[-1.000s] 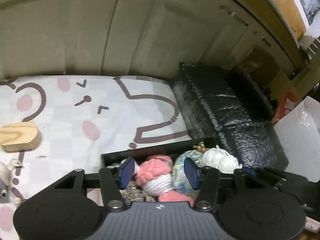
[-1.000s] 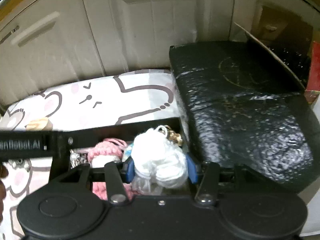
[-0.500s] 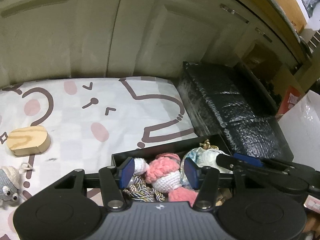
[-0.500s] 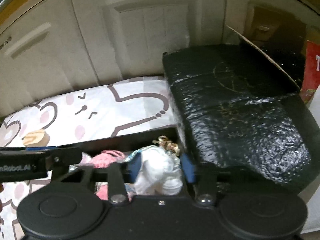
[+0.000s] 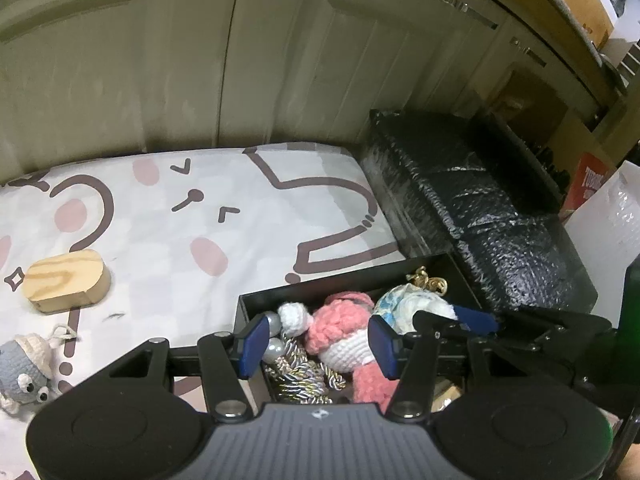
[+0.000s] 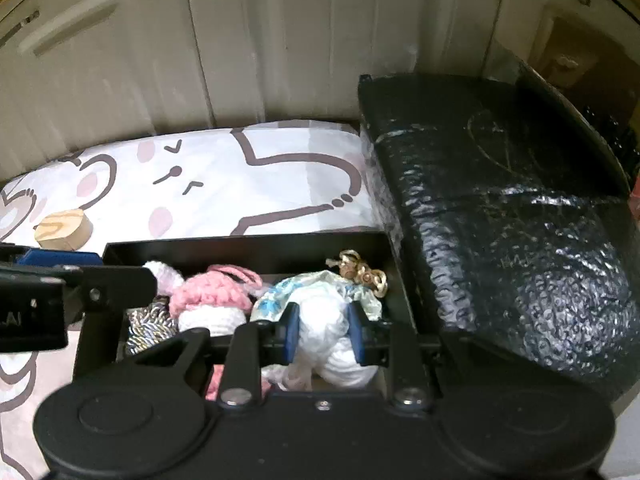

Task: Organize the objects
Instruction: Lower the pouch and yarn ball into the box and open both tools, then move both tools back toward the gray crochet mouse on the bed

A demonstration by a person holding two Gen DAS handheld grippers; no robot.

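Your right gripper (image 6: 322, 338) has just clamped the white yarn ball (image 6: 328, 320) at lower centre in the black box (image 6: 240, 248), ready to lift, while your left gripper (image 5: 318, 346) hangs spread, empty.

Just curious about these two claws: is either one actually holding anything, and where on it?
The right gripper is shut on the white yarn ball in the black box, squeezing its sides. The left gripper holds nothing.

Sitting off to the gripper's right, touching the cartoon-print sheet (image 5: 208, 216): big black bubble-wrapped bundle (image 6: 520, 240). Standing straight ahead past both: cream cabinet doors (image 5: 280, 60). Peeking in far right: red carton (image 5: 590, 186).
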